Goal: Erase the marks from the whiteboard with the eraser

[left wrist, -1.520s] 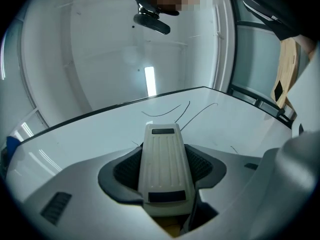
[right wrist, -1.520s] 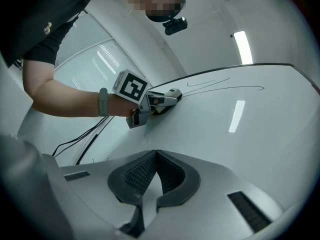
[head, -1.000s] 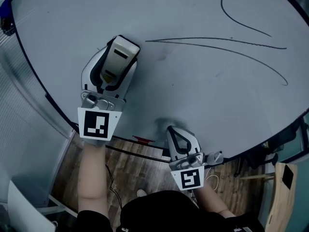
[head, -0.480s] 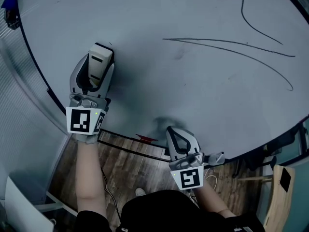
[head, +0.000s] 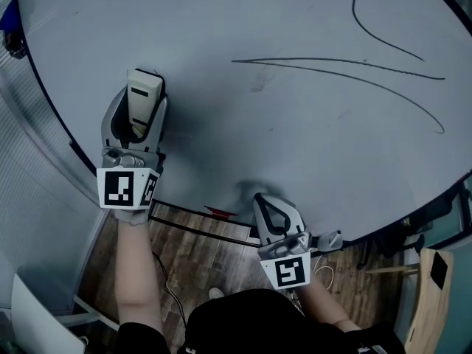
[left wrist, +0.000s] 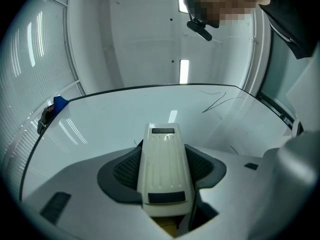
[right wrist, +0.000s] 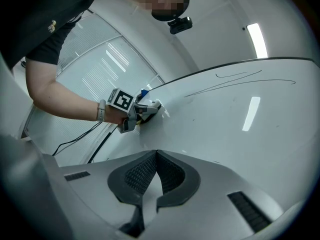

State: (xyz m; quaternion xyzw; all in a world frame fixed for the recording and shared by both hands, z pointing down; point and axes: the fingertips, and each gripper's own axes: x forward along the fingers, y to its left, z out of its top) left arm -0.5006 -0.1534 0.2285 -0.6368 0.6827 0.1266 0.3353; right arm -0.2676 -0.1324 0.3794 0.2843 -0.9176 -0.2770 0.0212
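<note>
Three marks (head: 339, 68) lie on the whiteboard's (head: 221, 21) right. The left claw (head: 139, 100), clamped on the eraser (left wrist: 165, 169) far left, should press flat and sweep rightward. The right claw (right wrist: 156, 171) is together, empty.

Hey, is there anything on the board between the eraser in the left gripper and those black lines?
Nothing visible does. Only bare whiteboard lies between the eraser, held in the left gripper, and the black lines to its right.
</note>
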